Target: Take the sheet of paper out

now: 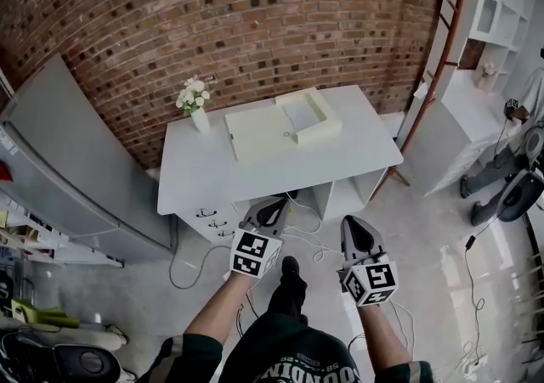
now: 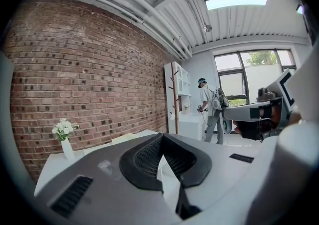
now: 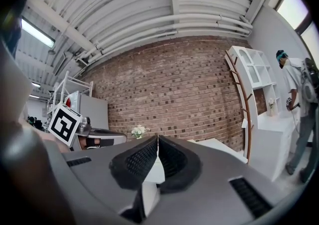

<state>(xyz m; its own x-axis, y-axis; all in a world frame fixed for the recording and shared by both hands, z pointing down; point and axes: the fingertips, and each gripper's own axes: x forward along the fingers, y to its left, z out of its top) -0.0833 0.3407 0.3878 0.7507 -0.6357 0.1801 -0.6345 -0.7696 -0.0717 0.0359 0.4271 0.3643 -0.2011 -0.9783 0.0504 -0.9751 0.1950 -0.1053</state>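
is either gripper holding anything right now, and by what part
Nothing is held. The left gripper and the right gripper both have their jaws together with nothing between them, short of the white desk.

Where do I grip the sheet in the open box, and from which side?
Take the sheet by its near edge, coming from above on the desk's front side. It seems to lie flat inside the box, whose raised walls block a level approach. Its edges are hard to make out from here.
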